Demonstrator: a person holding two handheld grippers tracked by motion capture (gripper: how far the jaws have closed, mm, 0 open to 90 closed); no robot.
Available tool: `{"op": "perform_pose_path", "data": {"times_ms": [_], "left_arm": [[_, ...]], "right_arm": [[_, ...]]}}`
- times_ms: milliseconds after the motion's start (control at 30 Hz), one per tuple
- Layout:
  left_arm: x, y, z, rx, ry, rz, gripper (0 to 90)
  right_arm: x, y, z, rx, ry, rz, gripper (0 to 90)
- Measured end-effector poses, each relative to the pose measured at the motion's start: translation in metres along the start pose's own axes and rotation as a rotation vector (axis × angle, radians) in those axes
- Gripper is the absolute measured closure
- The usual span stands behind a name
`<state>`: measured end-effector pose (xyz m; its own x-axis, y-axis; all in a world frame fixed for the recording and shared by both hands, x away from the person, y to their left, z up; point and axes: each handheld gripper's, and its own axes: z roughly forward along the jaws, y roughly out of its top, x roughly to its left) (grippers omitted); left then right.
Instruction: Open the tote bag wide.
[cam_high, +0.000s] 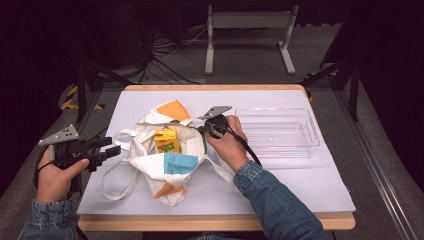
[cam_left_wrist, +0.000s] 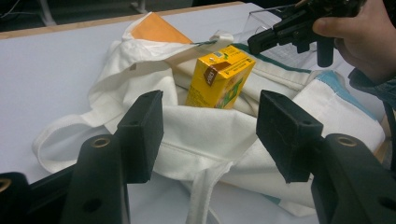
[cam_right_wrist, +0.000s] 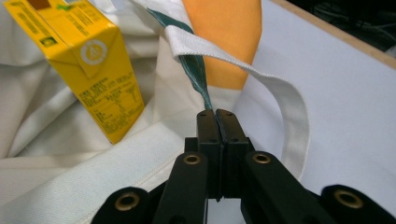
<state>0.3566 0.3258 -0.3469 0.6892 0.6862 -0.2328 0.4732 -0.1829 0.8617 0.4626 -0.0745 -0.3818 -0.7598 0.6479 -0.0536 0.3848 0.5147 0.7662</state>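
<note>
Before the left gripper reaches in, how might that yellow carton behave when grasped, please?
The yellow carton looks stiff with flat sides, so probably easy to pinch. It stands tilted on the soft tote bag, so a nudge may tip it. The open left gripper seems wide enough.

Table (cam_high: 320, 192): wood-edged, white-covered | Floor (cam_high: 250, 55): grey, cables (cam_high: 165, 47) trailing | Rear: white metal stand (cam_high: 250, 22) | Surround: dark curtains | Left: black-yellow hazard tape (cam_high: 70, 97)

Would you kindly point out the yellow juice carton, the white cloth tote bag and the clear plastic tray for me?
Yellow juice carton (cam_high: 166, 139), high view, its front face.
White cloth tote bag (cam_left_wrist: 205, 135), left gripper view, its near white panel.
Clear plastic tray (cam_high: 280, 150), high view, its near wall.
</note>
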Motion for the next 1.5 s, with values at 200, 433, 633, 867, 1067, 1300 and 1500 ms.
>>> {"op": "perform_pose_path", "data": {"times_ms": [200,433,633,867,1067,1300,1500], "left_arm": [[0.0,0.0,-0.001,-0.004,0.001,-0.002,42.2],[0.0,0.0,0.0,-0.004,0.001,-0.005,42.3],[0.0,0.0,-0.001,-0.004,0.0,0.008,42.3],[-0.001,0.001,0.0,-0.002,-0.006,0.004,42.3],[-0.001,0.001,-0.001,-0.003,-0.005,0.001,42.3],[-0.001,0.001,-0.001,-0.007,-0.008,-0.001,42.2],[-0.001,0.001,0.0,-0.007,-0.007,-0.004,42.2]], "right_arm": [[-0.001,-0.005,0.008,0.069,-0.002,0.018,89.2],[0.0,-0.012,0.019,0.133,0.0,0.032,89.1],[-0.002,-0.013,0.019,0.129,0.016,0.044,89.0],[0.0,-0.01,0.009,0.047,0.031,0.043,85.4],[0.0,-0.009,0.004,0.001,0.055,0.051,78.8],[0.002,-0.006,-0.013,-0.07,0.099,0.073,72.3],[0.01,0.001,-0.032,-0.136,0.153,0.044,71.2]]}}
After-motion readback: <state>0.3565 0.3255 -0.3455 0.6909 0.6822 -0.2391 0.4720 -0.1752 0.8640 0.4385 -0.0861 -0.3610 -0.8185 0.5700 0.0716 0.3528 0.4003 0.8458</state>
